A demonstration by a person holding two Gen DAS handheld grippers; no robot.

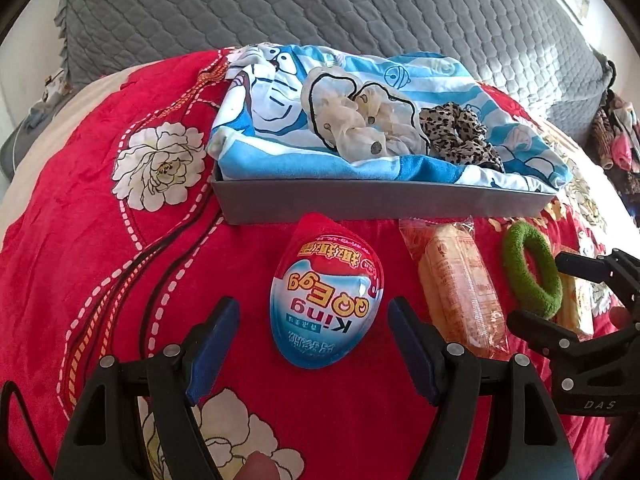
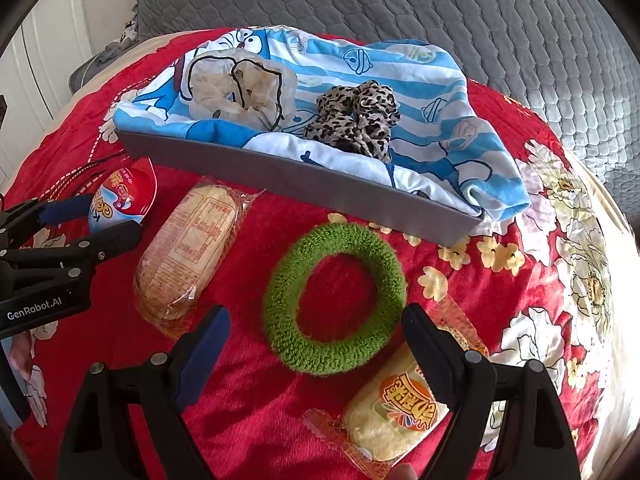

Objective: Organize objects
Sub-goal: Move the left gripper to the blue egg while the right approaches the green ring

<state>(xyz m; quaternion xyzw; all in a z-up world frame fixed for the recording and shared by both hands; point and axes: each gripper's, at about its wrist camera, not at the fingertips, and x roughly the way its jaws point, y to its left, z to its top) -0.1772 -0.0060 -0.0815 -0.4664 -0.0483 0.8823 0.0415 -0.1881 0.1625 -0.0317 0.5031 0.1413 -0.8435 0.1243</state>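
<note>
Left gripper [image 1: 314,330] held wide, nothing gripped; the toy egg [image 1: 326,292] is seen between its fingers on the red floral blanket [image 1: 100,240]. Right gripper [image 2: 316,344] likewise wide and empty, poised over the green hair tie [image 2: 276,304]. Two wrapped snack cakes [image 2: 188,256] [image 2: 394,416] lie beside it. Beyond, a gray tray [image 2: 280,176] lined with blue cartoon cloth [image 2: 420,80] holds a cream scrunchie [image 2: 240,88] and a leopard scrunchie [image 2: 356,116].

On the bed [image 1: 100,240], at the back a tray [image 1: 380,202] with a towel [image 1: 280,140] in it and two scrunchies [image 1: 460,136] on that; in front, left to right: toy egg [image 1: 326,300], snack packet [image 1: 456,284], hair ring [image 2: 334,298], second packet [image 2: 396,412].
</note>
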